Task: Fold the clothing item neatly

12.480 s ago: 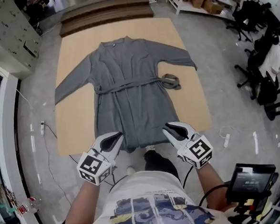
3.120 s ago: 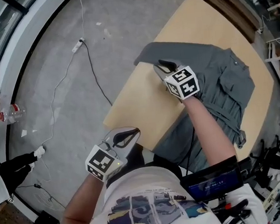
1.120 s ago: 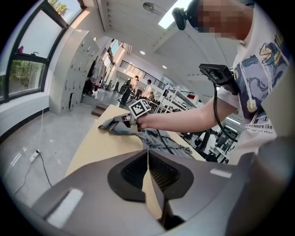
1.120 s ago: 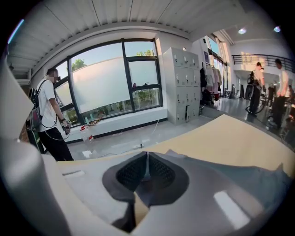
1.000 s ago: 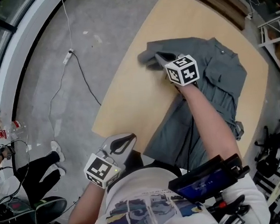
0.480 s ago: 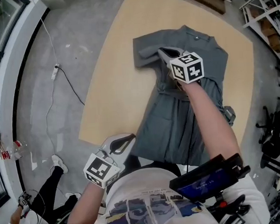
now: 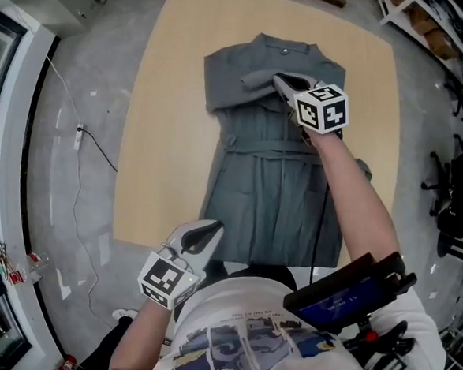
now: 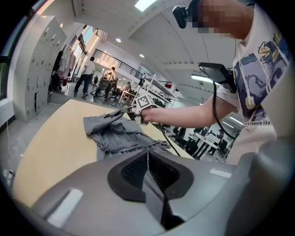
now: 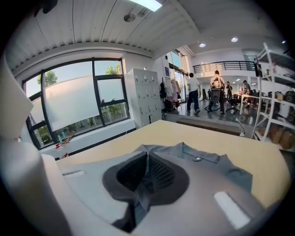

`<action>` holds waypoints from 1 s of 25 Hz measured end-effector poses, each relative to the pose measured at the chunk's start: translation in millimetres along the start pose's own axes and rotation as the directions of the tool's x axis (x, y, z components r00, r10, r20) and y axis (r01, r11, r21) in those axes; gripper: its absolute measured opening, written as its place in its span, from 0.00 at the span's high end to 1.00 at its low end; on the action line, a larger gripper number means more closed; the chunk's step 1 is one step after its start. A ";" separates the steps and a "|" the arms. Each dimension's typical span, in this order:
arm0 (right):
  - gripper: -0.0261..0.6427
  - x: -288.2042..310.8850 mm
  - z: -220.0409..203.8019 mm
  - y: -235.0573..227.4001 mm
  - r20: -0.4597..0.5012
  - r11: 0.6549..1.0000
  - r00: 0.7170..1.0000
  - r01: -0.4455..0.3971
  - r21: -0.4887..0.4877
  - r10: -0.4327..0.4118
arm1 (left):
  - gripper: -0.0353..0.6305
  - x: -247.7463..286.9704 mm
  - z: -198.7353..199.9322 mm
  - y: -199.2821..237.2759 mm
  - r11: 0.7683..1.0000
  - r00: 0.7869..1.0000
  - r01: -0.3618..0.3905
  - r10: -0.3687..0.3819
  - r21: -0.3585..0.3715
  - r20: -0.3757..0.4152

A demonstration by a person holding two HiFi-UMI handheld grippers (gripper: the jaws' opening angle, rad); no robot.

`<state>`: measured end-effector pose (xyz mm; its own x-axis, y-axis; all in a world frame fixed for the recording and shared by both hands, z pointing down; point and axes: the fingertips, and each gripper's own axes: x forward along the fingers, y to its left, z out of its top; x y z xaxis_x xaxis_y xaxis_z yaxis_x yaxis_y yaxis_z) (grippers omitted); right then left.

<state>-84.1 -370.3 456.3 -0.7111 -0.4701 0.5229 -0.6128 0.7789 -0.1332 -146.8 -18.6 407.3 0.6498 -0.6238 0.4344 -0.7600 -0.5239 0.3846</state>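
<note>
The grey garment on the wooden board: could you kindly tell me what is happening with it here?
A person with a tool in each hand is folding a grey belted cloth garment spread on a tan wooden board. The right tool is shut on the garment's sleeve, holding it over the chest below the collar. The left tool is shut and empty, near the hem by the person's body.

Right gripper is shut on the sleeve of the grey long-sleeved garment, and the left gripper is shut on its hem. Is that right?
Not quite. The left gripper is shut, but on nothing: the left gripper view shows its jaws together with no cloth between them. The right gripper is indeed shut on the sleeve of the grey long-sleeved garment.
</note>
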 end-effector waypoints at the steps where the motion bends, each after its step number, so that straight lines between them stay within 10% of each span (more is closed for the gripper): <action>1: 0.94 -8.6 -3.1 -9.5 0.002 1.000 1.000 0.012 0.006 -0.012 | 0.92 5.0 0.2 -4.7 1.000 1.000 0.006 -0.006 0.002 -0.008; 25: 0.94 -104.8 -119.3 -156.0 -0.044 0.981 0.993 0.119 0.154 -0.114 | 0.92 102.8 23.6 -90.3 0.999 0.998 -0.001 0.004 0.045 -0.064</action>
<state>127.2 -393.0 522.8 -0.6212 -0.5370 0.5708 -0.7388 0.6442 -0.1980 -11.7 -49.1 398.0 0.6463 -0.5876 0.4869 -0.7605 -0.5488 0.3472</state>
